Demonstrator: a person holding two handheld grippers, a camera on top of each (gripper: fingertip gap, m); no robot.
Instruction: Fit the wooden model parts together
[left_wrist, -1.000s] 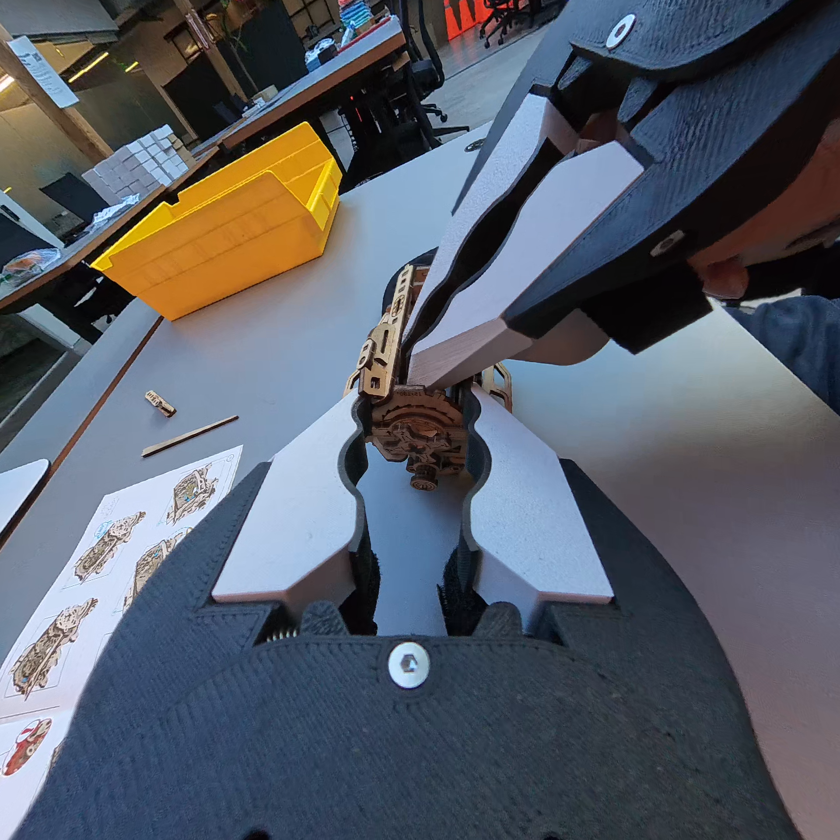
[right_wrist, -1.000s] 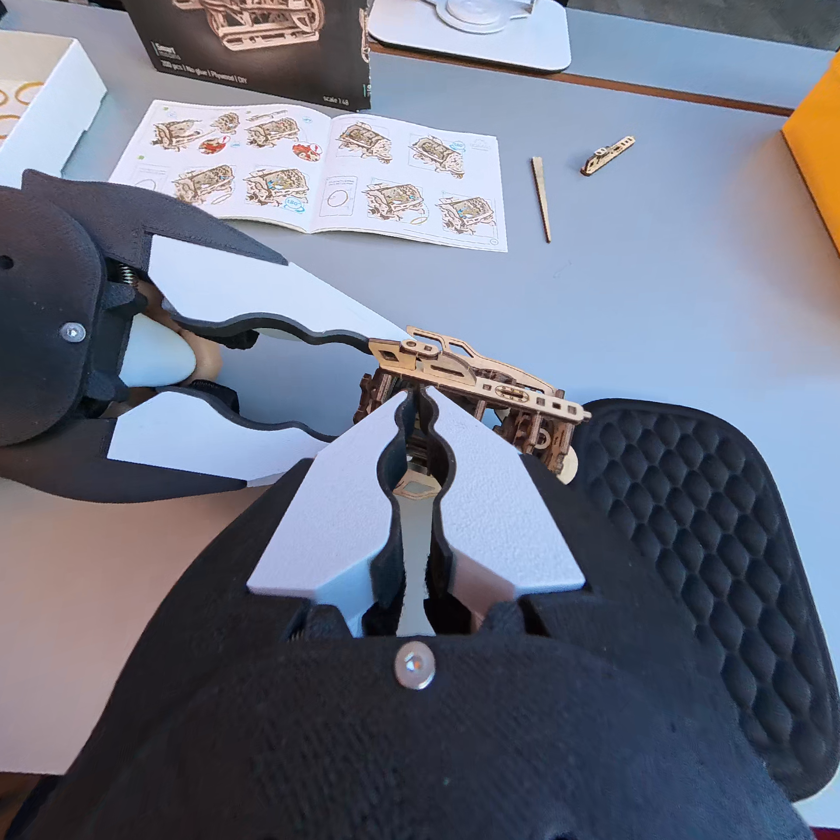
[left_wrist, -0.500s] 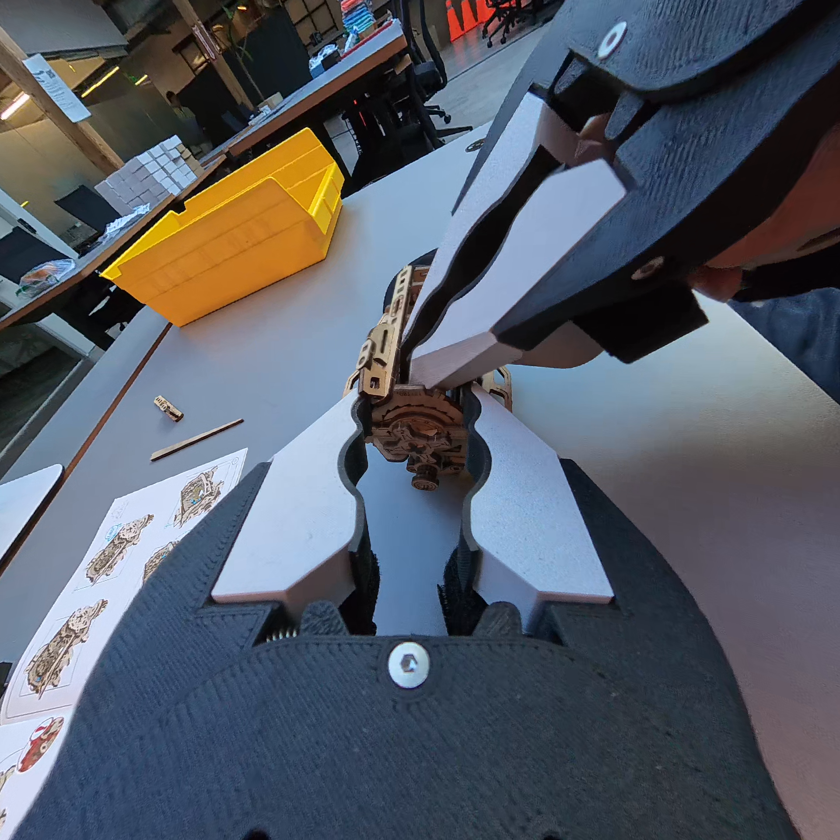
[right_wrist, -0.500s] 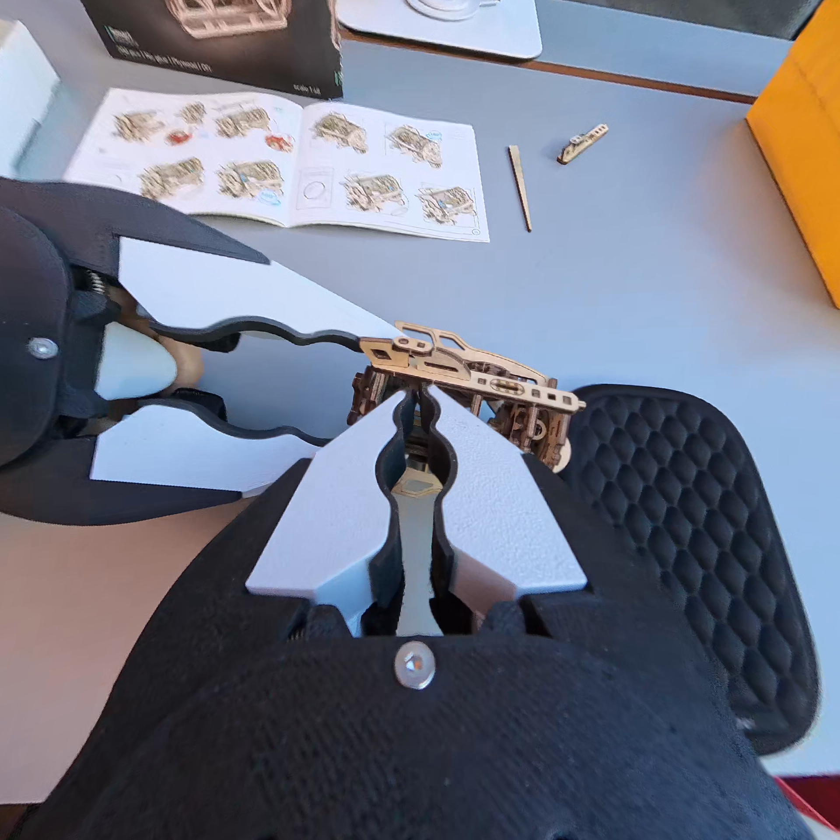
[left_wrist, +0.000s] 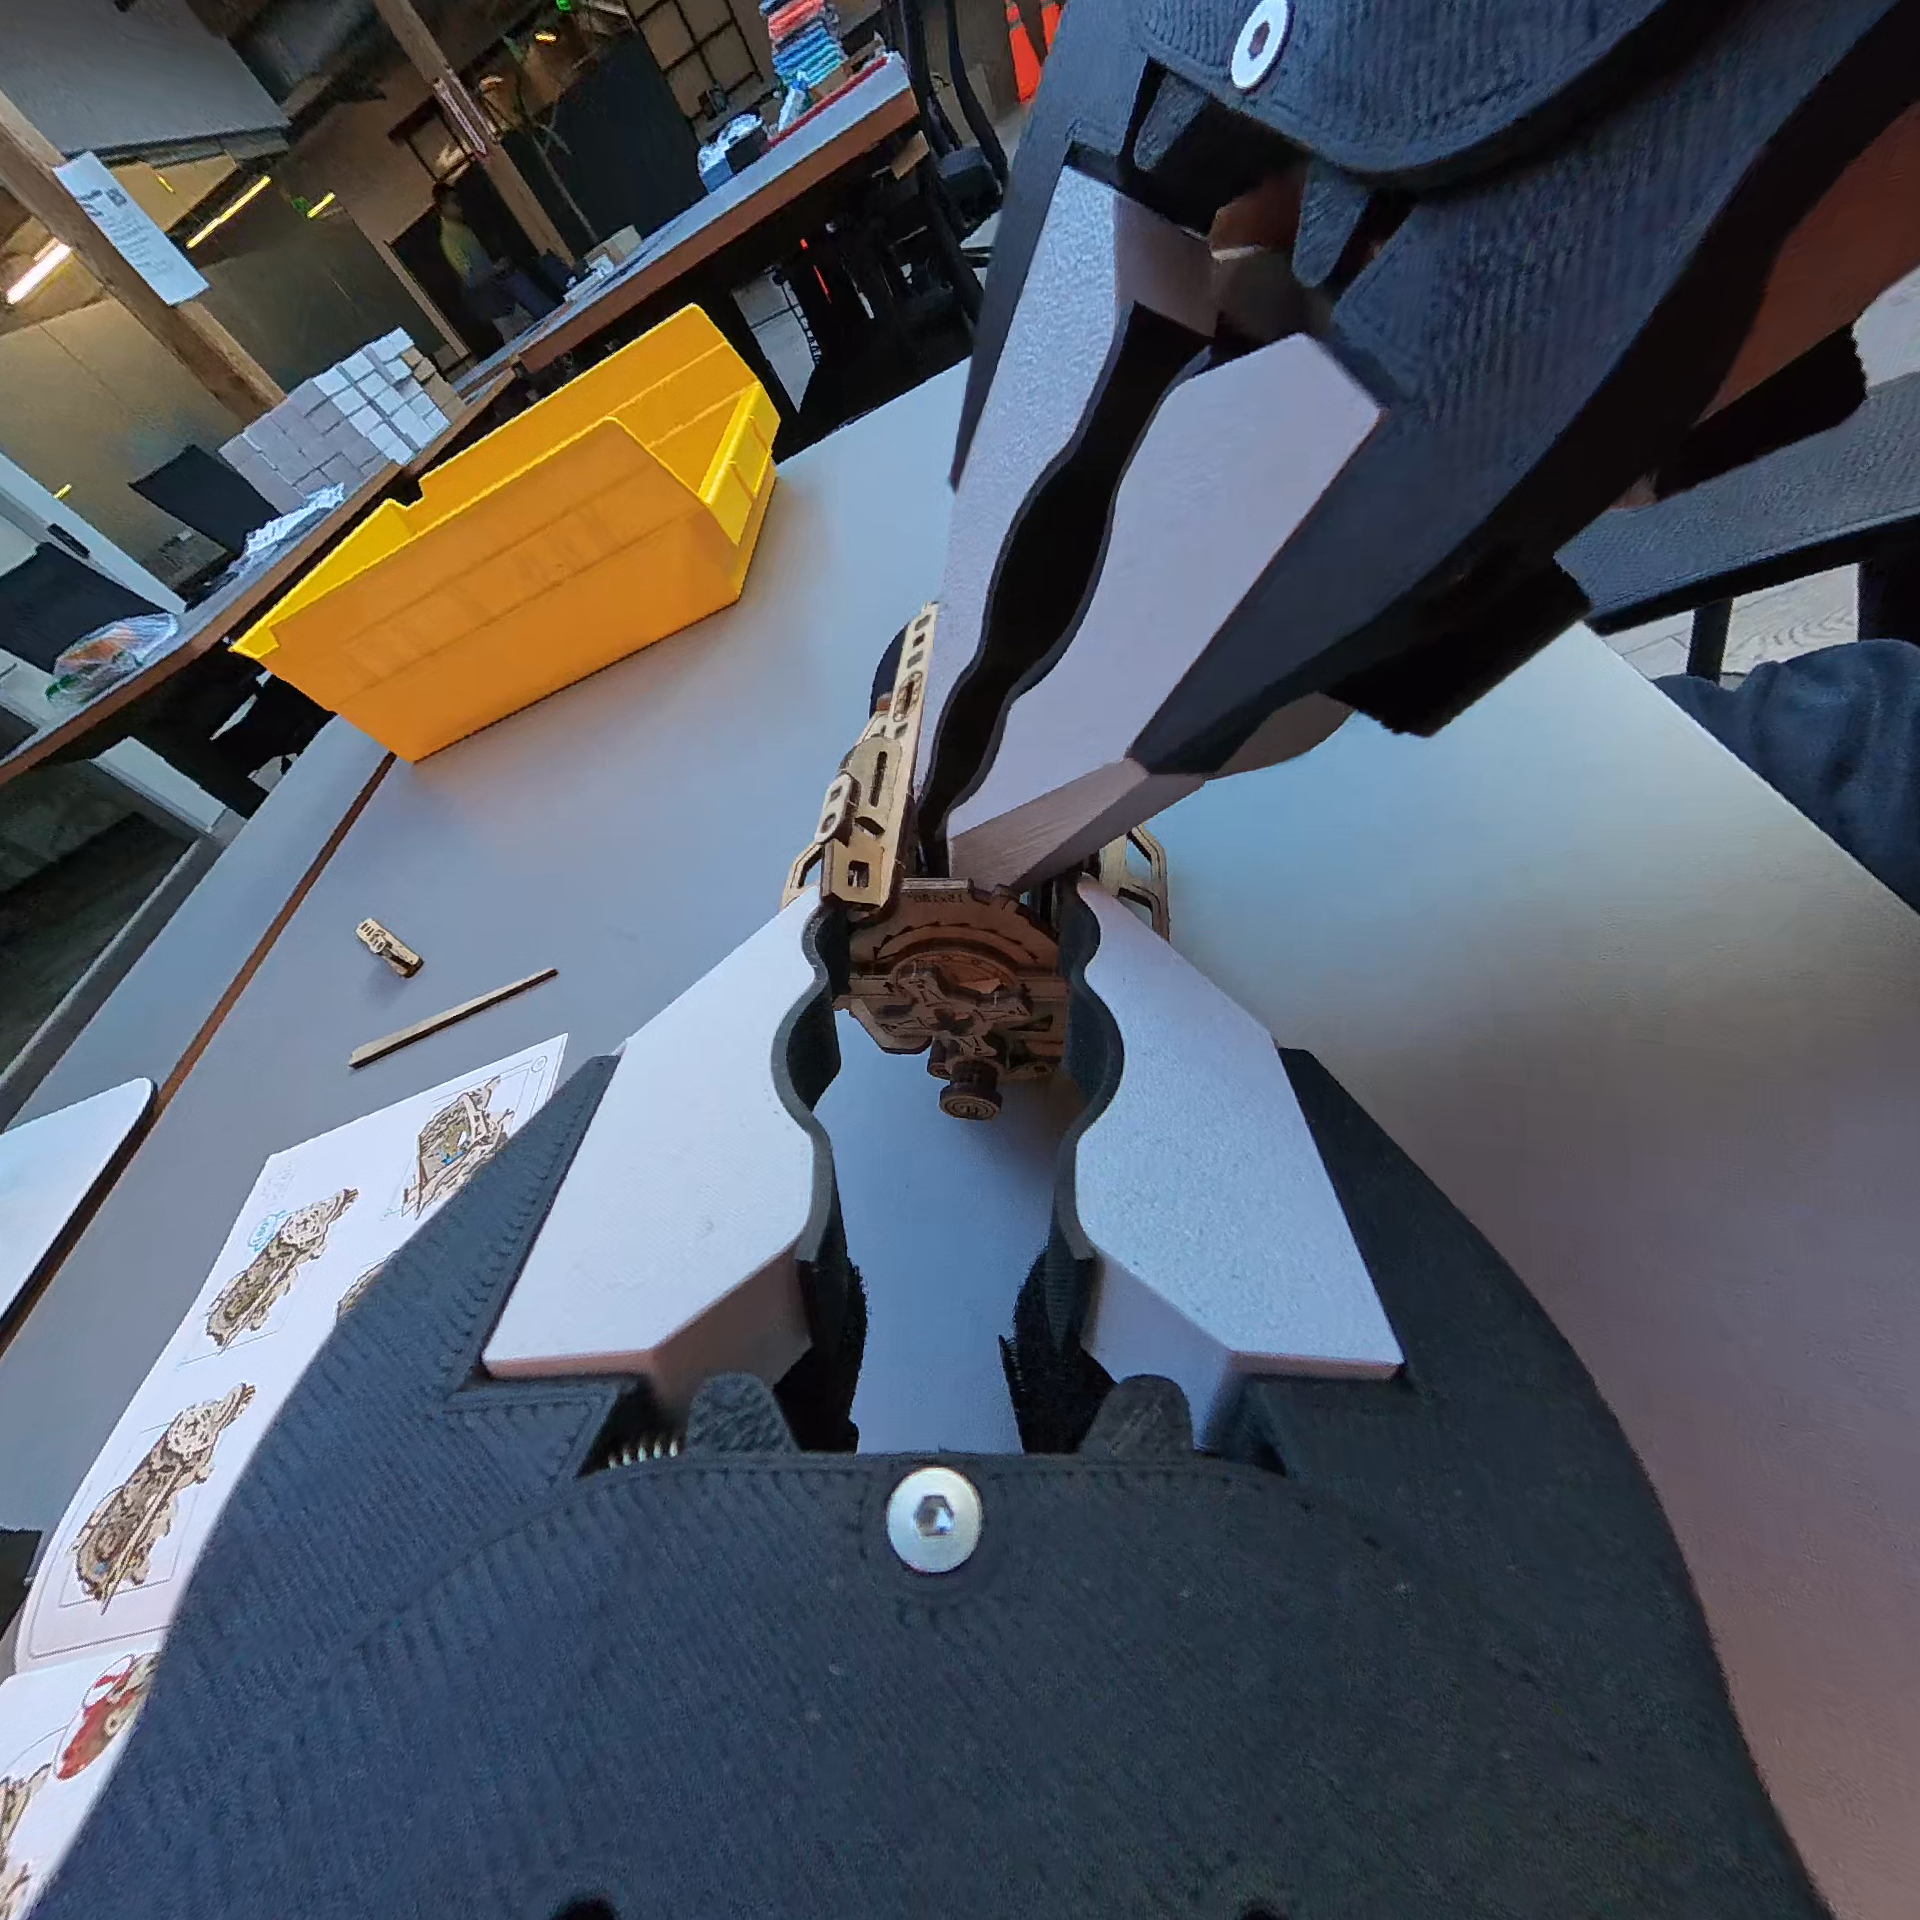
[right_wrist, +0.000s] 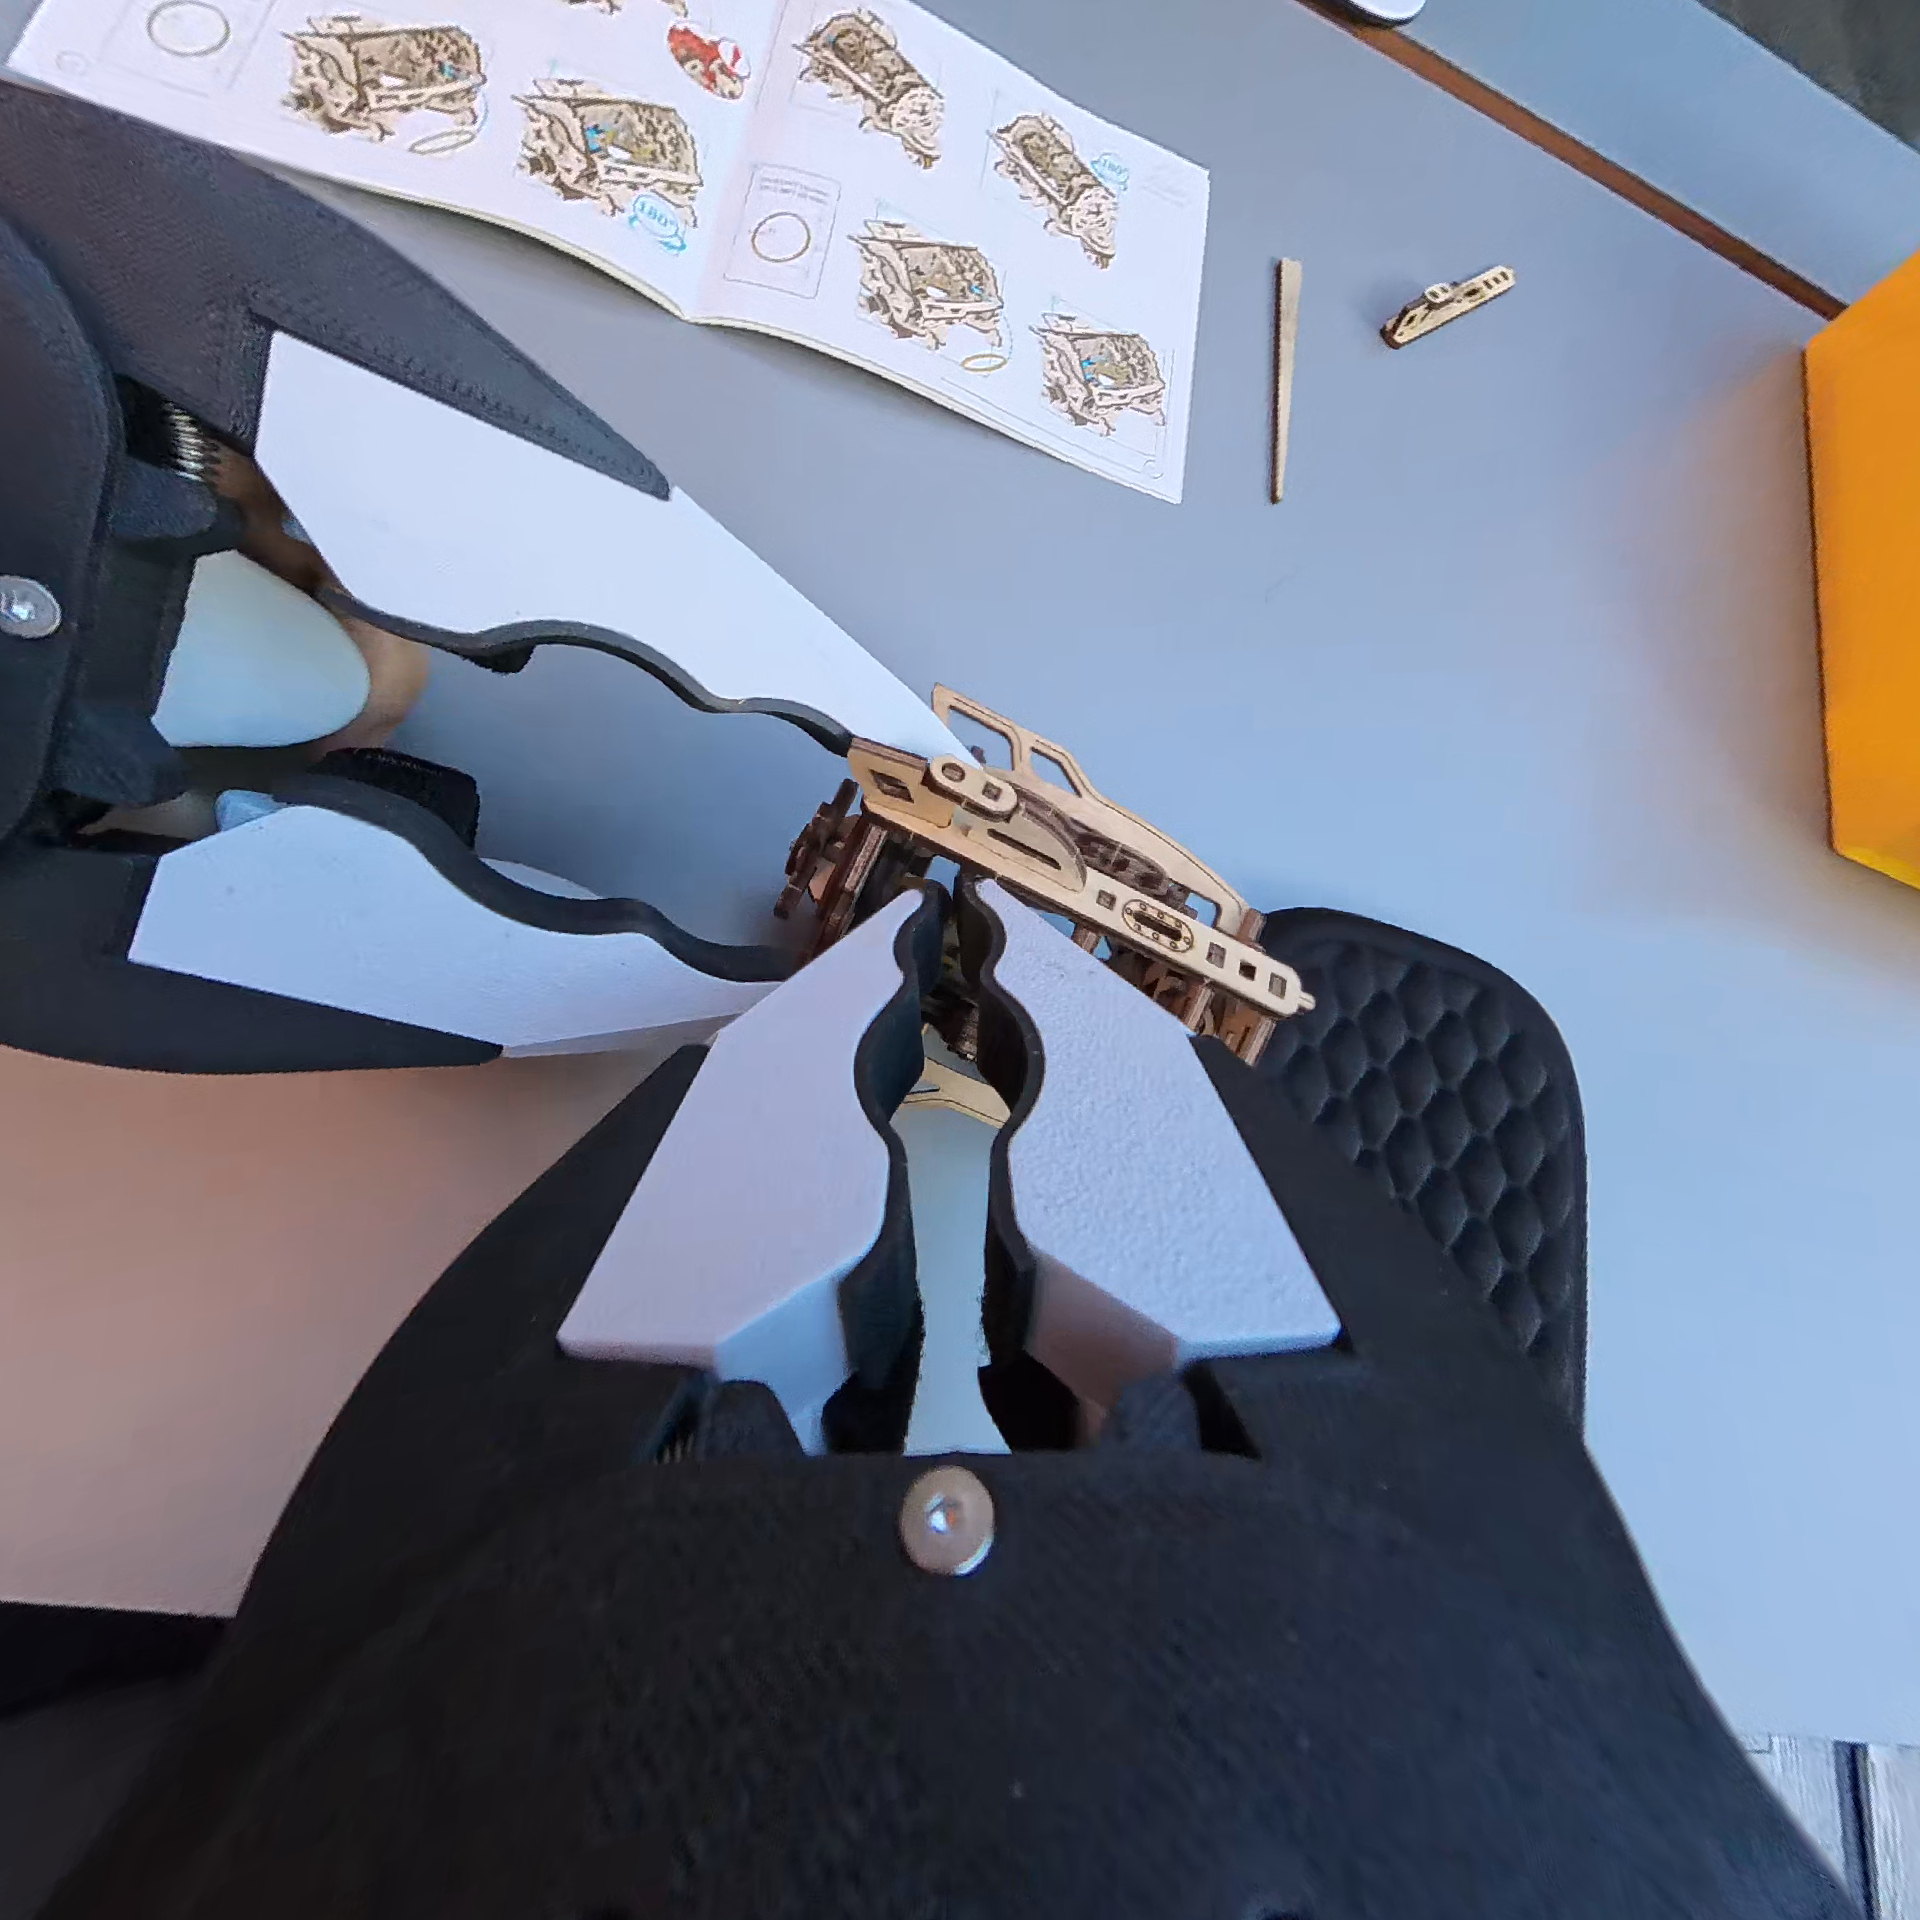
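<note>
A small wooden model (left_wrist: 951, 997) of laser-cut gears and frames is held just above the grey table (left_wrist: 1507, 987). My left gripper (left_wrist: 948, 909) is shut on the model's gear end, one finger on each side. My right gripper (right_wrist: 940, 888) comes down on the model (right_wrist: 1091, 883) from above with its fingertips nearly together on a thin wooden part (right_wrist: 951, 1091) inside the frame. It shows at the upper right in the left wrist view (left_wrist: 951, 847). The left gripper (right_wrist: 821, 857) shows at the left in the right wrist view.
A yellow bin (left_wrist: 540, 540) stands at the back left. An open instruction booklet (right_wrist: 727, 156), a thin wooden stick (right_wrist: 1283, 384) and a small loose wooden piece (right_wrist: 1449, 304) lie on the table. A black honeycomb pad (right_wrist: 1455, 1122) lies under the model's far end. Both grippers' tips are roughly 25 cm from the thin wooden stick (right_wrist: 1283, 384). Look for it in the left wrist view (left_wrist: 457, 1012) too.
Both grippers keep their holds. The right gripper has tipped up more steeply over the model, and the model has turned a little in the right wrist view.
</note>
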